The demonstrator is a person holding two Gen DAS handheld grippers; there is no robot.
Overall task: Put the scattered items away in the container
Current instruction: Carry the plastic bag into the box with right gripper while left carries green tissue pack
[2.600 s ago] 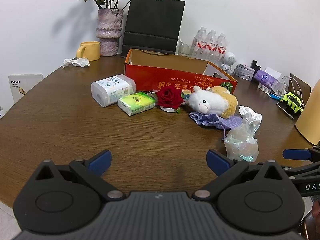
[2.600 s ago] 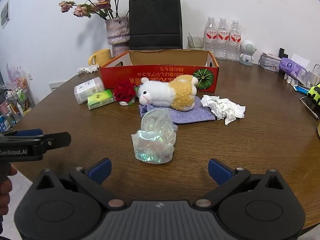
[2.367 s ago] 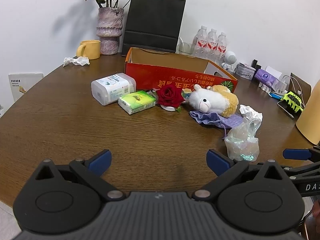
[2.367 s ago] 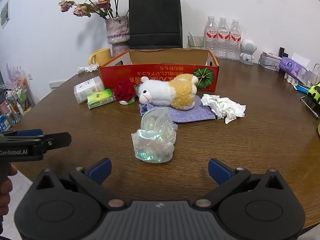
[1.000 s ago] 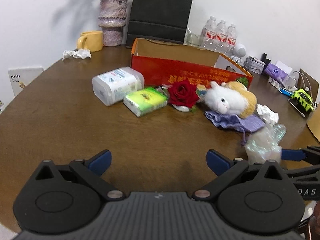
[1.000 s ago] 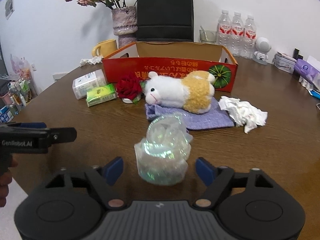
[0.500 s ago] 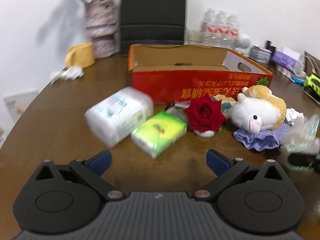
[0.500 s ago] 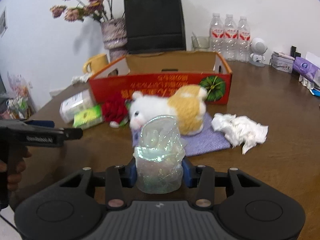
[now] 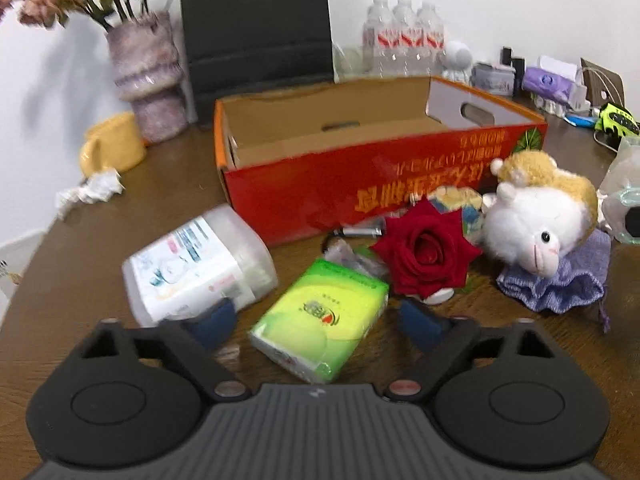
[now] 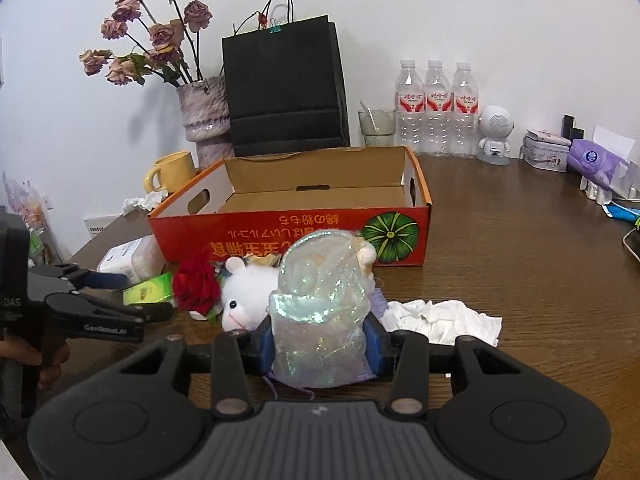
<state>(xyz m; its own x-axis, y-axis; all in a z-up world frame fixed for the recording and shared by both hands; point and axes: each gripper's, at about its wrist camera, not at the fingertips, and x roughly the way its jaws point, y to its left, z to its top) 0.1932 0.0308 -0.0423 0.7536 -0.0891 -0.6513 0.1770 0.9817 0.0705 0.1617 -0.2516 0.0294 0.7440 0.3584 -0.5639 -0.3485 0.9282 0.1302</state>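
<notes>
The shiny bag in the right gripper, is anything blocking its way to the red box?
The plush sheep lies between the shiny bag and the red box, but low on the table. The right gripper can likely carry the bag over it.

Right gripper (image 10: 319, 346): blue pads pressed close against both sides of a pouch, jaws nearly together, held level and pointing forward. Left gripper (image 9: 318, 320): jaws spread wide, blue fingertips (image 9: 212, 318) low over the table, picture blurred, so contact probably none. Left hand (image 10: 24, 360) wrapped round its handle.
</notes>
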